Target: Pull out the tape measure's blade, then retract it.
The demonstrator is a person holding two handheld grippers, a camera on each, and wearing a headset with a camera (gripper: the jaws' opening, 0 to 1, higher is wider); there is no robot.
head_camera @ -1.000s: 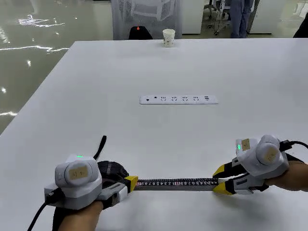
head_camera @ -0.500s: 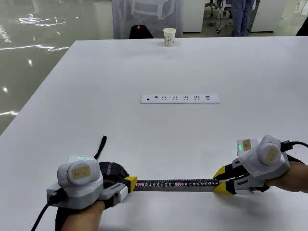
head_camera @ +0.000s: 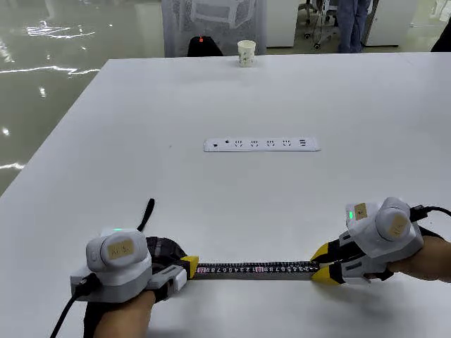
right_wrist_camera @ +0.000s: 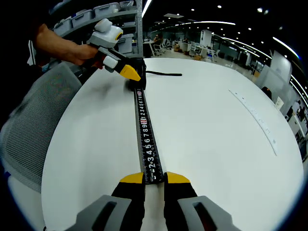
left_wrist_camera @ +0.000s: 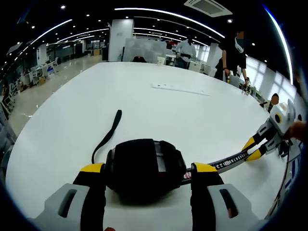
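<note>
The left gripper sits low at the near left of the white table, its hand behind it and its yellow-tipped jaws clamped on either side of the black tape measure case, which rests on the tabletop. The right gripper is held level at the near right, pointing back toward the left one, its jaws pinched together on the free end of the blade. The blade runs straight between the two, lying flat along the table. In the right gripper view its black numerals read 2 through 9 just ahead of the jaws, with a red mark after them – farther figures are too small to make out. The case's black wrist strap trails away across the table. Beyond the blade the tabletop is open up to a white power strip; a paper cup stands near the far edge – well apart from both.
</note>
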